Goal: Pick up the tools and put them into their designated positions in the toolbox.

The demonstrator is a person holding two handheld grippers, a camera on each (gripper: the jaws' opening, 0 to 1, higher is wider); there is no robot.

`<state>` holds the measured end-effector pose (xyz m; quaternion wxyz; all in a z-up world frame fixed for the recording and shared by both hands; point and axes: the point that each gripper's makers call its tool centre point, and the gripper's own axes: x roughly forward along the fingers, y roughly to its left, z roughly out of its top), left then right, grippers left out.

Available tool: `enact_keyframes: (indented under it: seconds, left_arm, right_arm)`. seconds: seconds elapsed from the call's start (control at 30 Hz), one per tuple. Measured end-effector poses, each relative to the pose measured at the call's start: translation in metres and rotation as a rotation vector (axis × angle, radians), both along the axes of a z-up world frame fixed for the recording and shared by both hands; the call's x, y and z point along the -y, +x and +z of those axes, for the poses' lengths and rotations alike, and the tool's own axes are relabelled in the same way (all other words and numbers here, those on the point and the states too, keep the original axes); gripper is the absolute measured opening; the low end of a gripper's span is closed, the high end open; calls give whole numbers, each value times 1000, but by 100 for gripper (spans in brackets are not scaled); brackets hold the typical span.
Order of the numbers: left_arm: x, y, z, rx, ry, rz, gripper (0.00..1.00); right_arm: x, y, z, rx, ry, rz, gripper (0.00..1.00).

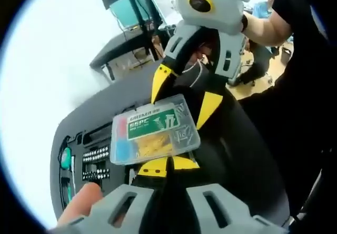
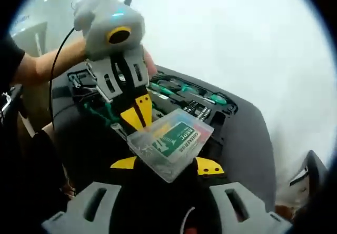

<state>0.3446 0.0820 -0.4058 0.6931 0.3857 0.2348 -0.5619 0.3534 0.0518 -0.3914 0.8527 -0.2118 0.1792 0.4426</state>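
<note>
I seem to be working in an office or lab-like workroom. My dark table (image 1: 247, 155) carries an open toolbox (image 2: 174, 94) with green-handled screwdrivers (image 2: 181, 88) and rows of bits (image 1: 96, 154). In the left gripper view, at the upper middle, stands a monitor (image 1: 126, 5) on a second dark desk (image 1: 124, 47); at the upper right, pale wooden flooring (image 1: 253, 89) and a seated person (image 1: 263, 13). Plain white walls (image 2: 237, 44) fill the upper right of the right gripper view.

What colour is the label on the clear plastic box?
Green with white print, on the box; clearest in the left gripper view.
</note>
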Motion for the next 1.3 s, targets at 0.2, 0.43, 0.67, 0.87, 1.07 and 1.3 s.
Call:
enact_keyframes:
  seconds: [0.2,0.43,0.67,0.87,1.07,1.3]
  left_arm:
    - [12,-5,-1,-26,18,-24,0]
    - [8,-14,-2,-52,22,-64,0]
    - [6,-18,-2,-55,9,-101,0]
    - [-15,-14,11,-20,34,-123,0]
    - [20,38,56,62,-249,97,1]
    - [58,63,30,166,-175,100,0]
  right_arm:
    - [9,1,0,7,-25,2,38]
    - [8,-8,-2,-44,-32,67,39]
    - [9,-9,-1,-49,-39,65,39]
    - [14,-19,-5,-93,-68,87,42]
    - [29,-9,17,-39,3,-4,34]
    - [45,11,37,-176,391,-375,0]
